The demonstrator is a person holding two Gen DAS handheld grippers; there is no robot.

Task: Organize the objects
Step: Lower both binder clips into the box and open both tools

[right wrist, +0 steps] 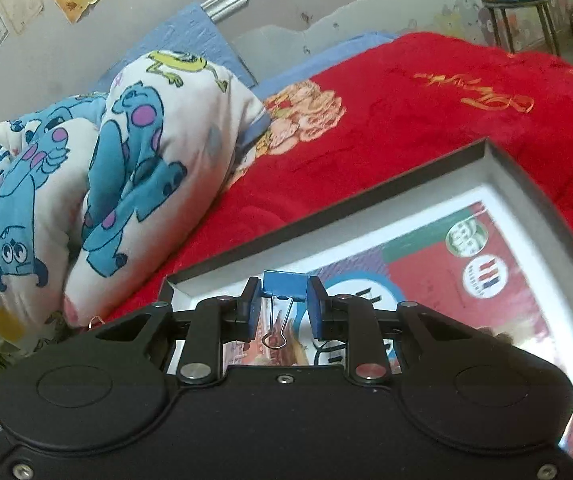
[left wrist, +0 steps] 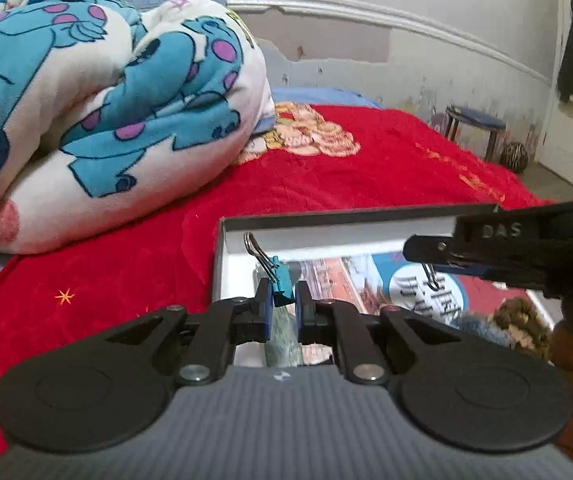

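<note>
left wrist: left hand-held gripper (left wrist: 284,300) pinches teal clip (left wrist: 281,291); right (right wrist: 280,308) pinches blue clip (right wrist: 284,282).

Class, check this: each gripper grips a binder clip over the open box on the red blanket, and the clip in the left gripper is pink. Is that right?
Not quite. The clip in the left gripper is teal, not pink, as the left wrist view shows. The rest holds: the right gripper grips a blue binder clip, and both hang over the open box on the red blanket.

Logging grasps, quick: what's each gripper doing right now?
Left gripper: shut on teal binder clip.
Right gripper: shut on blue binder clip.
</note>
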